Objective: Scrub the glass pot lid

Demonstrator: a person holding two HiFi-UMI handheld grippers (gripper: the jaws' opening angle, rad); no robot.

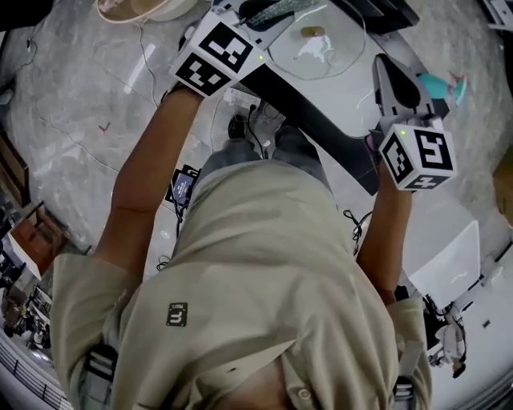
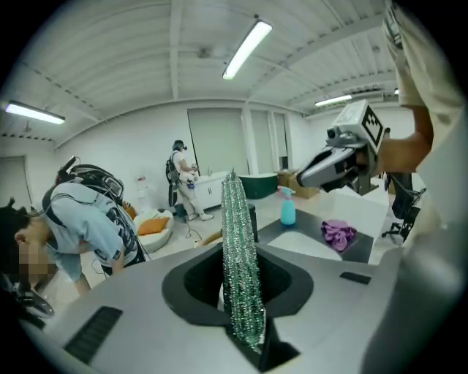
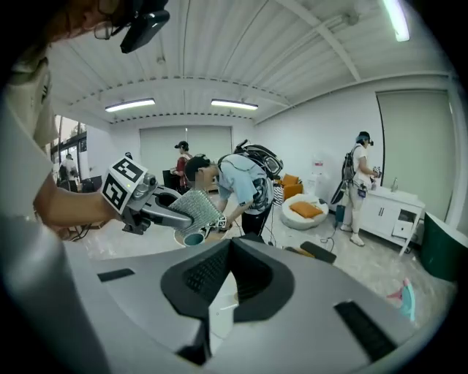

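Note:
The glass pot lid lies flat on the white table at the top of the head view, its knob up. My left gripper hovers just left of the lid, shut on a glittery green-silver scrub cloth. In the left gripper view the scrub cloth stands upright, pinched in the left gripper. My right gripper is raised right of the lid, jaws together and empty. The right gripper looks across at the left gripper and its scrub cloth.
A teal spray bottle stands on the table beside my right gripper. A purple rag lies near the spray bottle. A dark strip runs along the table's near edge. Cables trail on the floor. Several people work behind.

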